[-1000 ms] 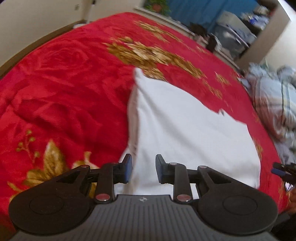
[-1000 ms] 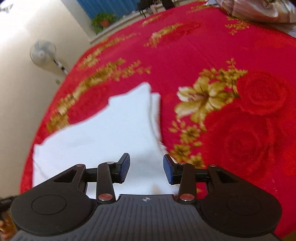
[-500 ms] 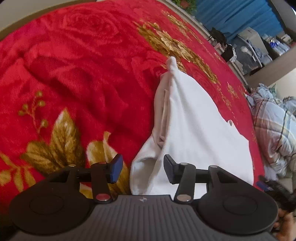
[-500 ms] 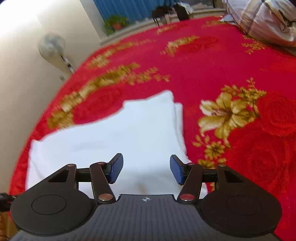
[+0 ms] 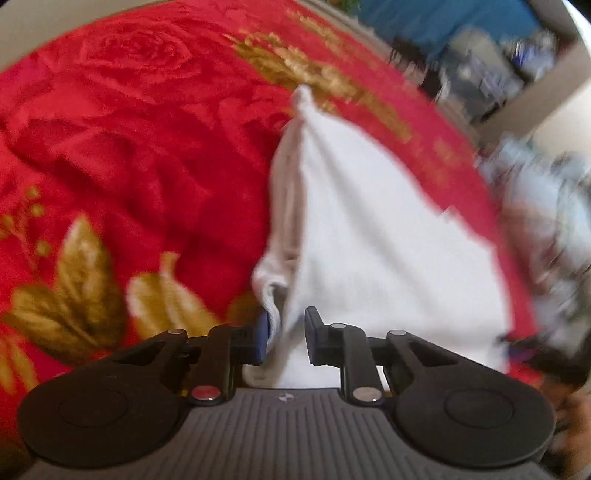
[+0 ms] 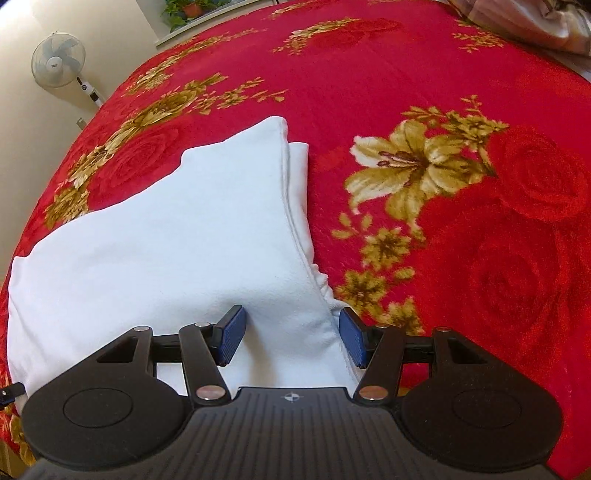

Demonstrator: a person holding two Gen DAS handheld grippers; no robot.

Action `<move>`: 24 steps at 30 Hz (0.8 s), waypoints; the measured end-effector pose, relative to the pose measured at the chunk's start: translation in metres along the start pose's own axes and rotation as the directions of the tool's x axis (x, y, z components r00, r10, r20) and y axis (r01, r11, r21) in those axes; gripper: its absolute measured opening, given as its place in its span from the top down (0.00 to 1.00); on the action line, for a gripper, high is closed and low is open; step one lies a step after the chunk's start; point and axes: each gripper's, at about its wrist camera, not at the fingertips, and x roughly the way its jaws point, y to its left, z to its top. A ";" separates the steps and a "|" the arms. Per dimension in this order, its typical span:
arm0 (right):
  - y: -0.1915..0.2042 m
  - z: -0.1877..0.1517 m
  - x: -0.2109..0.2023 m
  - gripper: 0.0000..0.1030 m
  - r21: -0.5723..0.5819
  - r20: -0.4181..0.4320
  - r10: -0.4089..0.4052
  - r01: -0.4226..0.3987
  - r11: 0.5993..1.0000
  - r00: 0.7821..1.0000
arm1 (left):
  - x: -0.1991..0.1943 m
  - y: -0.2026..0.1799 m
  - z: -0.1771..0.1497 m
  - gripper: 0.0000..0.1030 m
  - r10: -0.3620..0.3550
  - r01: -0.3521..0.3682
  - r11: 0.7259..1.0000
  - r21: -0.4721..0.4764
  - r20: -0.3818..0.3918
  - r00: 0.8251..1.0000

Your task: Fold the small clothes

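On the bed, over a red blanket patterned with gold flowers, we found a white garment lying folded in layers, its stacked edges showing along both sides.

In the left wrist view, the left hand-held gripper stood at the garment's near left corner. Its jaws had just been closing, and the folded edge of the cloth lay between them. The left pad touched the bunched hem; whether the right pad pressed the cloth we could not tell, the picture being blurred. We therefore could not confirm a clenched grasp. To the right of that view, a pale striped bundle of bedding lay beside the blanket, blurred.

In the right wrist view, a standing fan stood by the wall at far left, and a potted plant sat on a ledge beyond the bed. The right hand-held gripper straddled the garment's near right corner with its jaws spread wide. The cloth rose in a ridge between the blue pads, which stood clear of it, so this gripper was released, grasping nothing.
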 end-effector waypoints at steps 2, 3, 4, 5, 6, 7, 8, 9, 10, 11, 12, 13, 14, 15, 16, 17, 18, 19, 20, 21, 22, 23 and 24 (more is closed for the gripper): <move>-0.003 0.000 0.000 0.44 0.011 -0.003 0.004 -0.004 1.000 1.000 | 0.008 0.002 -0.007 0.76 0.067 -0.068 0.998 -0.014 -0.038 0.997; -0.004 0.000 -0.001 0.44 0.012 -0.005 0.005 -0.005 1.000 1.000 | 0.011 0.005 -0.011 0.76 0.071 -0.072 0.997 -0.031 -0.039 0.997; -0.005 0.001 0.000 0.44 0.010 -0.006 0.006 -0.006 1.000 1.000 | 0.011 0.005 -0.011 0.75 0.067 -0.068 0.997 -0.047 -0.034 0.997; -0.005 0.001 0.000 0.44 0.008 -0.007 0.007 -0.007 1.000 1.000 | 0.010 0.006 -0.010 0.73 0.048 -0.051 0.996 -0.076 -0.031 0.998; -0.005 0.001 -0.001 0.44 0.008 -0.008 0.008 -0.008 1.000 1.000 | 0.008 0.008 -0.009 0.71 0.028 -0.031 0.994 -0.107 -0.024 0.999; -0.005 0.001 -0.001 0.44 0.009 -0.008 0.009 -0.009 1.000 1.000 | 0.008 0.012 -0.010 0.71 0.017 -0.020 0.990 -0.140 -0.019 1.000; -0.006 0.001 -0.001 0.44 0.007 -0.008 0.008 -0.007 1.000 1.000 | 0.007 0.016 -0.010 0.71 0.016 -0.018 0.984 -0.175 -0.011 1.000; -0.005 0.001 -0.002 0.44 0.003 -0.007 0.005 -0.005 1.000 1.000 | 0.007 0.018 -0.010 0.71 0.014 -0.015 0.982 -0.191 -0.005 1.000; -0.005 0.001 -0.002 0.44 -0.004 -0.004 0.000 0.000 1.000 1.000 | 0.007 0.018 -0.011 0.71 0.016 -0.016 0.981 -0.193 -0.001 1.000; -0.005 0.002 -0.003 0.44 -0.008 -0.002 -0.005 0.005 1.000 1.000 | 0.007 0.015 -0.011 0.71 0.027 -0.026 0.983 -0.179 0.006 1.000; -0.005 0.002 -0.003 0.44 -0.011 0.000 -0.009 0.009 1.000 1.000 | 0.007 0.013 -0.013 0.70 0.038 -0.035 0.986 -0.166 0.014 0.999; -0.005 0.002 -0.004 0.44 -0.012 0.001 -0.009 0.009 1.000 1.000 | 0.007 0.011 -0.013 0.70 0.048 -0.044 0.987 -0.156 0.026 0.998; -0.005 0.002 -0.005 0.44 -0.012 0.003 -0.009 0.009 1.000 1.000 | 0.006 0.009 -0.014 0.69 0.054 -0.047 0.988 -0.150 0.039 0.998; -0.006 0.002 -0.006 0.44 -0.014 0.004 -0.010 0.010 1.000 1.000 | 0.005 0.007 -0.009 0.67 0.053 -0.046 0.988 -0.150 0.045 0.998; -0.006 0.002 -0.006 0.44 -0.015 0.005 -0.012 0.012 1.000 1.000 | 0.006 0.006 -0.010 0.65 0.048 -0.040 0.988 -0.147 0.051 0.998; -0.007 0.002 -0.007 0.44 -0.015 0.006 -0.014 0.014 1.000 1.000 | 0.009 0.004 -0.009 0.61 0.042 -0.035 0.989 -0.144 0.052 0.998; -0.007 0.002 -0.007 0.44 -0.015 0.006 -0.014 0.014 1.000 1.000 | 0.013 0.003 -0.009 0.57 0.030 -0.023 0.990 -0.137 0.048 0.998; -0.007 0.002 -0.007 0.44 -0.015 0.006 -0.014 0.014 1.000 1.000 | 0.019 0.000 -0.004 0.55 0.016 -0.010 0.992 -0.129 0.044 0.999; -0.008 0.002 -0.008 0.44 -0.013 0.007 -0.014 0.014 1.000 1.000 | 0.019 0.001 -0.003 0.52 0.002 0.003 0.993 -0.122 0.041 0.999; -0.008 0.002 -0.009 0.44 -0.011 0.008 -0.013 0.013 1.000 1.000 | 0.021 0.000 -0.003 0.52 -0.008 0.013 0.993 -0.119 0.044 0.999; -0.008 0.003 -0.009 0.44 -0.010 0.009 -0.013 0.013 1.000 1.000 | 0.024 0.002 -0.002 0.52 -0.013 0.018 0.993 -0.119 0.046 0.999; -0.008 0.003 -0.010 0.44 -0.009 0.011 -0.011 0.011 1.000 1.000 | 0.025 0.002 -0.002 0.52 -0.018 0.024 0.992 -0.121 0.051 0.999; -0.008 0.003 -0.010 0.44 -0.010 0.013 -0.010 0.010 1.000 1.000 | 0.027 0.002 -0.002 0.52 -0.023 0.030 0.992 -0.125 0.058 0.998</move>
